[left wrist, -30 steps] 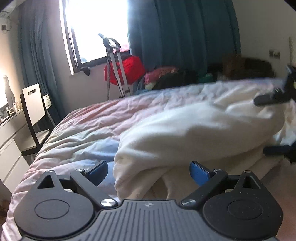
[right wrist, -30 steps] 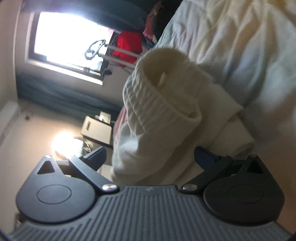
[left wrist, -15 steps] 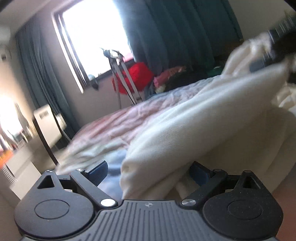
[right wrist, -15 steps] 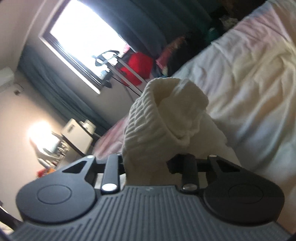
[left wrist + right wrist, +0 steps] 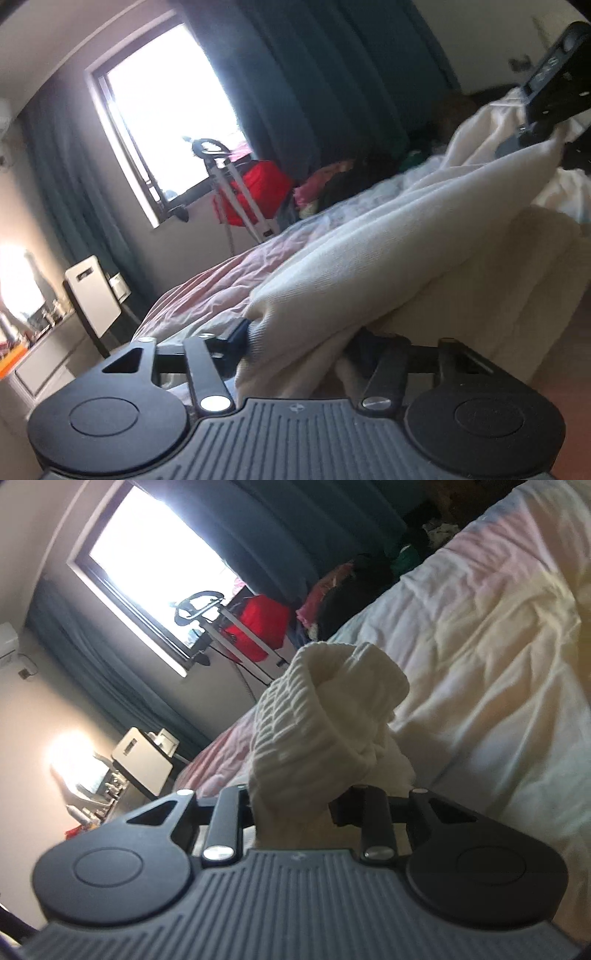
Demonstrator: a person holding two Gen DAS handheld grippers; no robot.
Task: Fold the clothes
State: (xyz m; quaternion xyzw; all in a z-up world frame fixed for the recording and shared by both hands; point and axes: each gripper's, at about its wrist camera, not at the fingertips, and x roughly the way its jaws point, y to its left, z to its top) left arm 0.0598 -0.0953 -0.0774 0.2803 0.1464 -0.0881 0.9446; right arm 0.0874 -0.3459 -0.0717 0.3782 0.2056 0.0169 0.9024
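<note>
A cream knit sweater (image 5: 388,258) stretches across the bed between my two grippers. My left gripper (image 5: 299,343) is shut on the sweater's near edge, which bunches between the jaws. My right gripper (image 5: 295,805) is shut on the sweater's ribbed cuff (image 5: 317,723), which stands up in a bunch above the jaws. In the left wrist view the right gripper (image 5: 543,110) shows at the top right, holding the far end of the sweater raised above the bed.
The bed (image 5: 498,635) has a rumpled pale pink and white duvet. Behind it are a bright window (image 5: 166,125), teal curtains, a red bag (image 5: 262,188) on a metal stand and a pile of clothes (image 5: 332,184). A white chair (image 5: 96,295) and desk stand at left.
Both grippers went from open to shut on the sweater. Both have lifted and tilted, raising the sweater off the bed and pulling it taut.
</note>
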